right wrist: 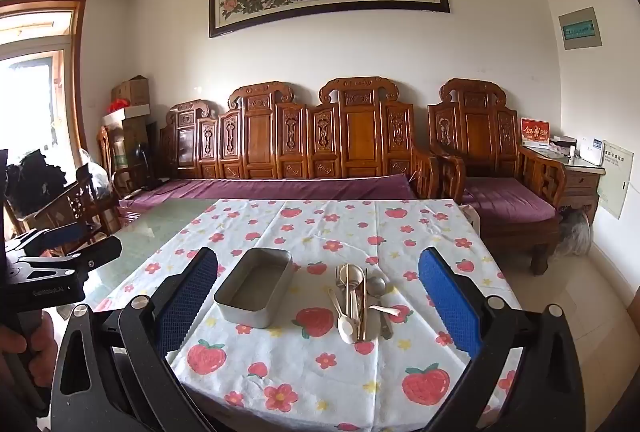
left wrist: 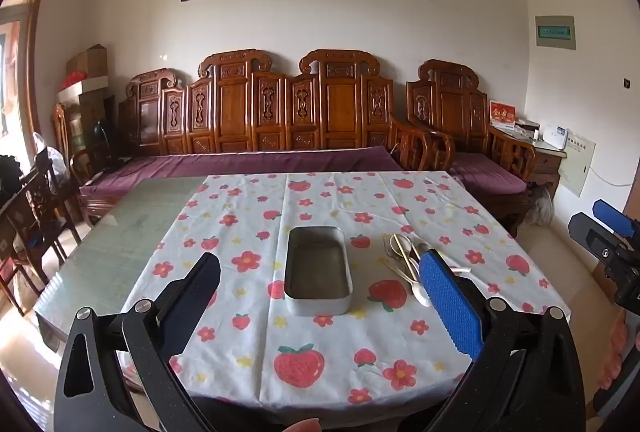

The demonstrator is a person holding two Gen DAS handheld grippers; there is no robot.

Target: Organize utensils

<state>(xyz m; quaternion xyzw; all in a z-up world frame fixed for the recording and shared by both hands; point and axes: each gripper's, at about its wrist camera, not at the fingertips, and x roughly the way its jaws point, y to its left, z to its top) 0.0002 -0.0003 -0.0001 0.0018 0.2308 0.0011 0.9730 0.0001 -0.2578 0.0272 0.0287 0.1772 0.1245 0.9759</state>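
An empty rectangular metal tray [left wrist: 318, 306] [right wrist: 244, 314] sits on the strawberry-print tablecloth [left wrist: 280, 352] [right wrist: 304, 364]. To its right lies a pile of utensils [left wrist: 406, 266] [right wrist: 358, 302]: spoons, a fork and chopsticks, mixed together. My left gripper [left wrist: 320, 296] hovers above the near part of the table, open, with the tray in line between its fingers and nothing held. My right gripper [right wrist: 318, 292] is open too, empty, with the utensil pile ahead between its fingers. In the left wrist view the right gripper [left wrist: 612, 232] shows at the right edge; in the right wrist view the left gripper [right wrist: 68, 256] shows at the left.
The cloth covers only the right part of a glass-topped table [left wrist: 120, 232] [right wrist: 160, 228]. Behind the table stands a carved wooden sofa [left wrist: 280, 120] [right wrist: 304, 144] with purple cushions. Wooden chairs [left wrist: 36, 208] stand at the left. A hand [right wrist: 28, 348] grips the left gripper's handle.
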